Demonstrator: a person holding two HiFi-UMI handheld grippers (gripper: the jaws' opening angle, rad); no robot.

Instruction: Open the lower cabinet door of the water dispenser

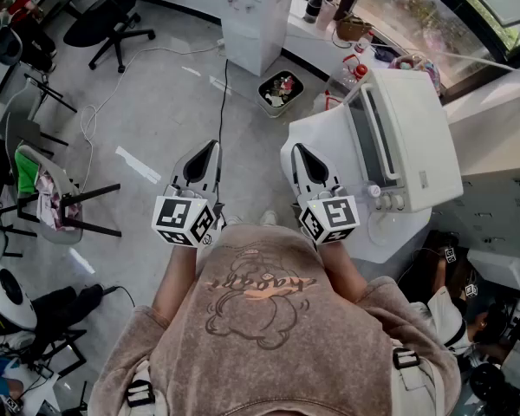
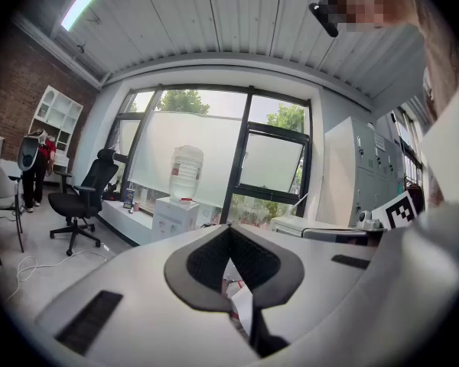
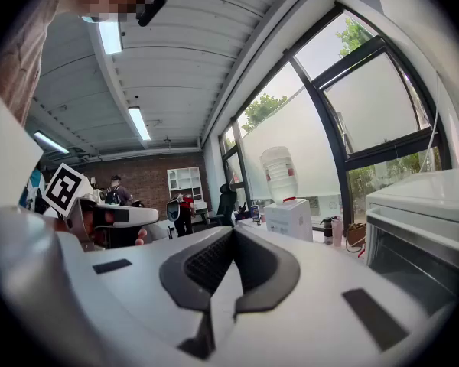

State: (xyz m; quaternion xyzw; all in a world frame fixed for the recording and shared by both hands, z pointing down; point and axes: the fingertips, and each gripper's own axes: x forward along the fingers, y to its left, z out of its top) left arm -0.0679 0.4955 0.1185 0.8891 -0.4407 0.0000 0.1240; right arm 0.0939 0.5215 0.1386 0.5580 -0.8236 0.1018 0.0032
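The white water dispenser (image 1: pixel 253 14) stands at the far side of the room by the window ledge, well beyond both grippers. Its bottle (image 2: pixel 186 173) tops the white cabinet (image 2: pixel 174 218) in the left gripper view. In the right gripper view the dispenser (image 3: pixel 289 217) is small and distant. Its lower front looks closed from here. My left gripper (image 1: pixel 211 151) and right gripper (image 1: pixel 300 152) are held side by side in front of the person's chest, pointing toward the dispenser. Both have their jaw tips together and nothing between them, as seen on the left gripper (image 2: pixel 229 228) and the right gripper (image 3: pixel 231 232).
A bin with rubbish (image 1: pixel 279 92) sits on the floor right of the dispenser. A white table (image 1: pixel 390 241) carrying a white oven-like appliance (image 1: pixel 412 133) stands close on the right. A black cable (image 1: pixel 223 102) runs along the floor. An office chair (image 1: pixel 113 11) and other chairs (image 1: pixel 56 199) stand left.
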